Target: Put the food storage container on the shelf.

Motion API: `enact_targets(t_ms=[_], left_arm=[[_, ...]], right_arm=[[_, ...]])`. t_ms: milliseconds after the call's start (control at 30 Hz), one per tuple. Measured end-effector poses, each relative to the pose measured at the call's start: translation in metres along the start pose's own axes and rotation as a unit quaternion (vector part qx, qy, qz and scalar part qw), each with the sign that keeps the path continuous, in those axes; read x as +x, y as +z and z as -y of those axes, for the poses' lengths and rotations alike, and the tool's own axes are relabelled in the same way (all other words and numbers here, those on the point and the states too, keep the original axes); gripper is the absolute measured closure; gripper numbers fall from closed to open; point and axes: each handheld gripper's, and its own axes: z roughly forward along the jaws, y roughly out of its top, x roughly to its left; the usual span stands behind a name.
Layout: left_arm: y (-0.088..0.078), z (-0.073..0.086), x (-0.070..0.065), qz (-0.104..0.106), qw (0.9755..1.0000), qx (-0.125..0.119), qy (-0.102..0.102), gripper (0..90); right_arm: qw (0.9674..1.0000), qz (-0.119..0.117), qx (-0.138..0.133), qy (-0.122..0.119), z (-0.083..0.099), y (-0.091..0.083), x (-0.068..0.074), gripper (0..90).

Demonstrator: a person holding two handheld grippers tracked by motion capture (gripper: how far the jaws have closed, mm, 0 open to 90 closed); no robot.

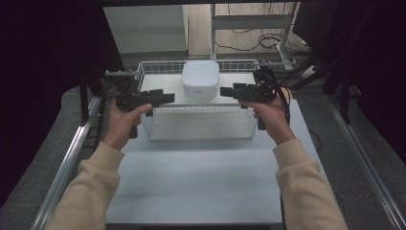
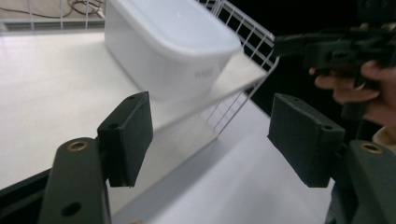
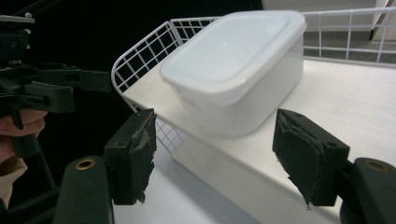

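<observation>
White table (image 1: 191, 172) bears a wire basket (image 1: 201, 129) — cables on the floor behind; both grippers (image 2: 210, 135) (image 3: 215, 158) gape, holding nothing.

A white plastic container (image 1: 200, 79) with rounded corners and a fitted white lid sits upright and closed on the top shelf (image 1: 163, 82) of a white wire rack (image 1: 201, 125). It stands near the shelf's front edge, about midway along it. Its front side carries a small faint label.
</observation>
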Motion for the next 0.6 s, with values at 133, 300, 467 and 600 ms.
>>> enact_targets(t_ms=[133,300,467,600], left_arm=[[-0.013,0.024,-0.007,-0.003,0.9998,-0.003,0.018,29.0],[-0.028,0.071,-0.008,-0.027,0.9989,0.004,0.037,29.2],[-0.030,0.110,-0.001,-0.042,0.9986,0.012,0.029,28.8],[-0.025,0.136,0.007,-0.069,0.9965,0.039,0.028,28.2]], right_arm=[[0.9997,0.002,-0.012,-0.022,0.022,-0.016,0.007,29.9],[0.9979,0.017,-0.025,-0.058,0.074,-0.042,0.012,28.0],[0.9957,0.036,-0.019,-0.083,0.114,-0.055,0.009,27.1],[0.9953,0.047,-0.012,-0.084,0.147,-0.060,0.000,26.0]])
